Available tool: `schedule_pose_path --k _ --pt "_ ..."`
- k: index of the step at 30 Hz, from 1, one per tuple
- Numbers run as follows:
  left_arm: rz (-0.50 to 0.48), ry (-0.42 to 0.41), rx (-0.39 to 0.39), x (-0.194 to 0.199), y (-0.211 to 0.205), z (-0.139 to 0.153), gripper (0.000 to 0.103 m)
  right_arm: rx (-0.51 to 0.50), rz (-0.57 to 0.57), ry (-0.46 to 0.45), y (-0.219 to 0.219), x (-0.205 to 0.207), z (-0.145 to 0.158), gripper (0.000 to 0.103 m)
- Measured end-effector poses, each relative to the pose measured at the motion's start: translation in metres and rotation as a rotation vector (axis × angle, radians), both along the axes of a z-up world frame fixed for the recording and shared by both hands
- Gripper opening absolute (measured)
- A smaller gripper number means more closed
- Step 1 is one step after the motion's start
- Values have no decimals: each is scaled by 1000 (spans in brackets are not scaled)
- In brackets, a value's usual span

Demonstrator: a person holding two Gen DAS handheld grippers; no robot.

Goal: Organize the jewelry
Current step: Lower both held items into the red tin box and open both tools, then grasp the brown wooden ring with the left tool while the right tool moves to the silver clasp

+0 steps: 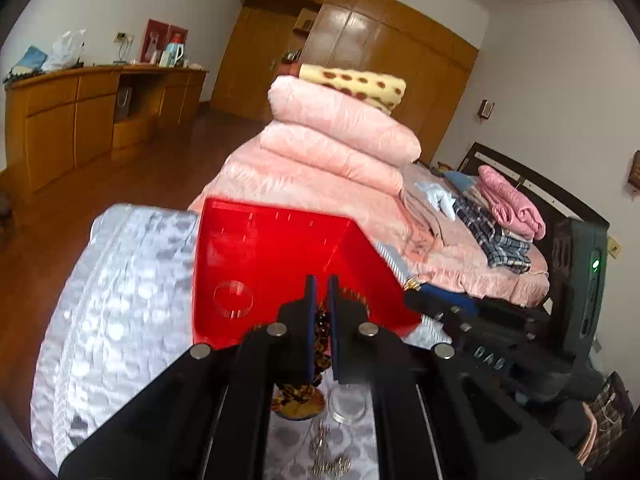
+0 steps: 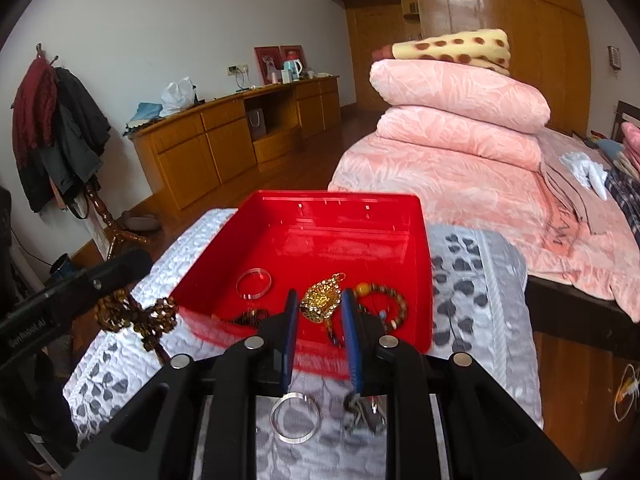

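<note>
Jewelry lies partly inside and partly outside a red tray (image 2: 320, 236) that sits on a grey-and-white quilted cover (image 2: 472, 292) with a leaf pattern. Nearest the right wrist camera, under the right gripper (image 2: 320, 300), a clear ring-shaped bangle (image 2: 295, 416) rests on the cover just short of the tray's near edge, with a small dark cluster of pieces (image 2: 362, 412) beside it. The right gripper's blue-padded jaws stand a little apart; a clear bangle hangs at the tip of one jaw, though whether it is actually pinched is hard to tell from this angle. Past them, inside the tray near its front edge, sit a gold filigree pendant (image 2: 322, 298), a beaded bracelet (image 2: 386, 304) with an amber bead, a dark bead strand (image 2: 250, 316) and a second clear bangle (image 2: 253, 283).

At the tray's near left corner, the left gripper (image 1: 321, 280) is pressed together on a brown beaded necklace (image 2: 136, 316), which dangles in a bunch above the cover. In the left wrist view the beads hang between the closed jaws, over a round gold piece (image 1: 298, 406), a clear bangle and some silver trinkets (image 1: 328, 464) lying on the cover.

Beyond the tray, folded pink quilts (image 2: 460, 120) are stacked on a bed, topped by a spotted yellow blanket (image 2: 460, 50). Wooden cabinets (image 2: 224, 140) and a wardrobe line the far walls.
</note>
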State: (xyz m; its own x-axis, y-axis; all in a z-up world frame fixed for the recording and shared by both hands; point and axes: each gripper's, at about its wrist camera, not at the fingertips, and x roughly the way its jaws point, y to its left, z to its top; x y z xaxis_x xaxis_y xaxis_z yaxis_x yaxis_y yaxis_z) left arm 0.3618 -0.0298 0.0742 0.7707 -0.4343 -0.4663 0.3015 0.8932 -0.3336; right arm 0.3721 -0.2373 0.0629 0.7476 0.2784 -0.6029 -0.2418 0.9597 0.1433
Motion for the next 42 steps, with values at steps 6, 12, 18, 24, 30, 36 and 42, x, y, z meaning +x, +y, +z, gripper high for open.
schedule_pose_path --k 6,12,18,24,30,36,42 --pt "34 -56 23 32 -8 14 5 3 -19 23 1 31 -7 21" --pt "53 50 59 79 -7 -25 31 23 -40 79 -5 53 -31 44" --pt "72 56 92 75 0 -32 64 43 -79 65 -18 44 -30 58" --pt "134 -9 164 40 12 -23 90 6 -113 16 -24 8 -28 72" --pt "156 -6 195 4 23 -30 97 6 -134 -10 -31 -31 -31 91" --pt "166 49 180 -21 32 -51 98 -7 -147 81 -35 -44 -58 94" --pt "172 89 201 -35 34 -75 97 -37 -157 143 -30 -50 -81 96"
